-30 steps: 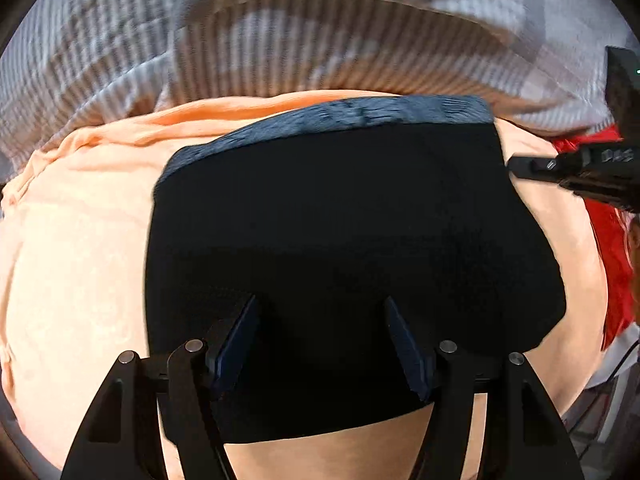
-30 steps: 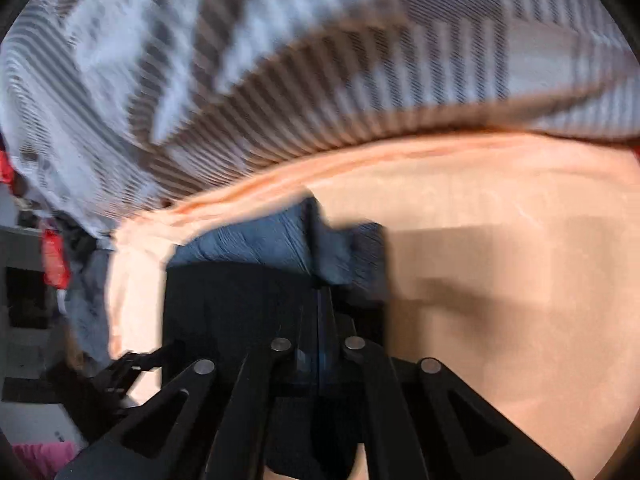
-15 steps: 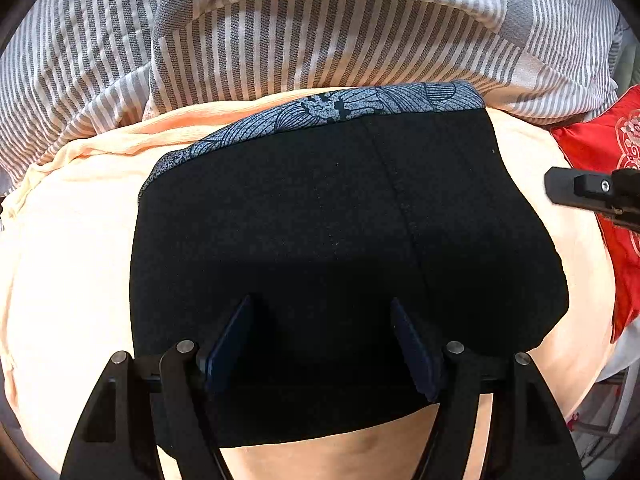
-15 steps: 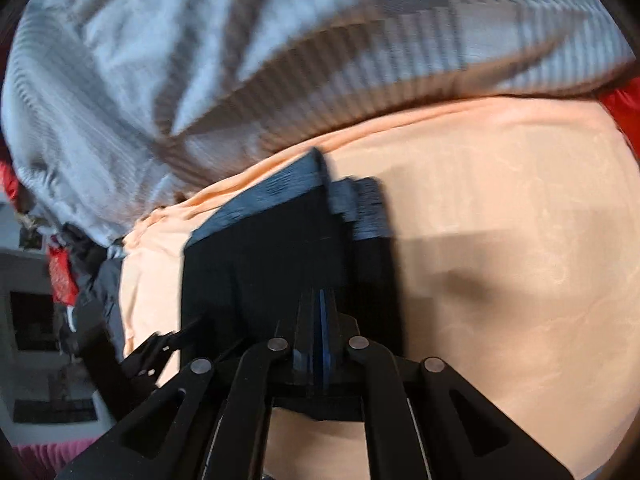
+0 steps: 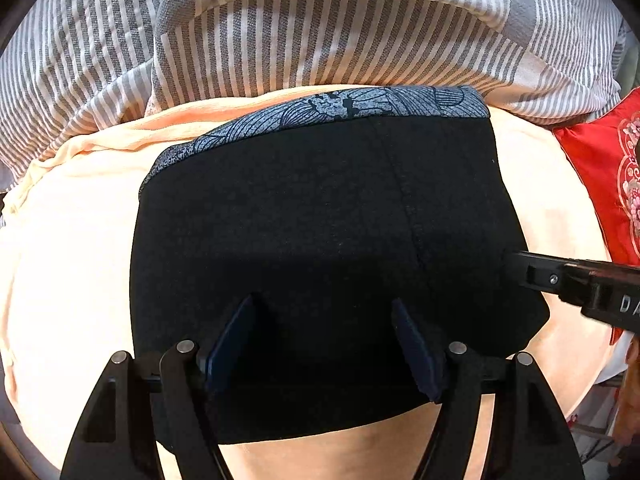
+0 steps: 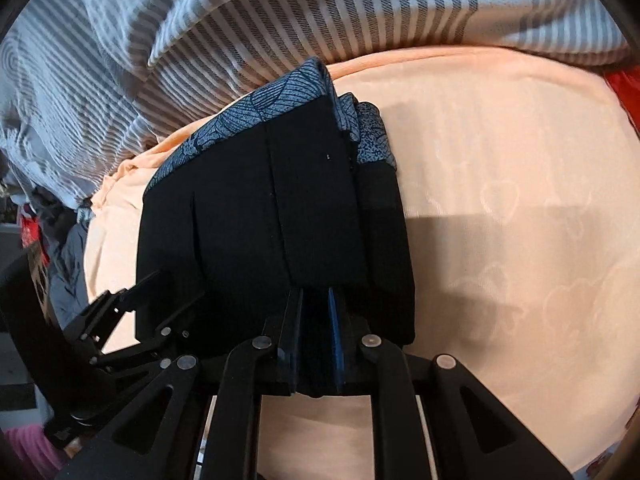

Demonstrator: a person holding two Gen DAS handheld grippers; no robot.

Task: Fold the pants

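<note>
Black pants lie folded into a compact block on a peach sheet, their blue patterned waistband at the far edge. My left gripper hovers open over the near half of the block, with only the flat top layer under its pads. My right gripper is at the near right corner of the pants. Its jaws are opening and stand a narrow slit apart. The slit is dark, and I make out no cloth in it. One of its fingers reaches over the pants' right edge.
A grey and white striped quilt is bunched along the far side of the sheet. A red embroidered cushion lies at the right. The left gripper's fingers show at the lower left in the right wrist view. Bare peach sheet spreads to the right.
The right gripper has slid toward the near right corner of the pants and its jaws have parted from fully shut. The left gripper stayed put, its jaws slightly wider.
</note>
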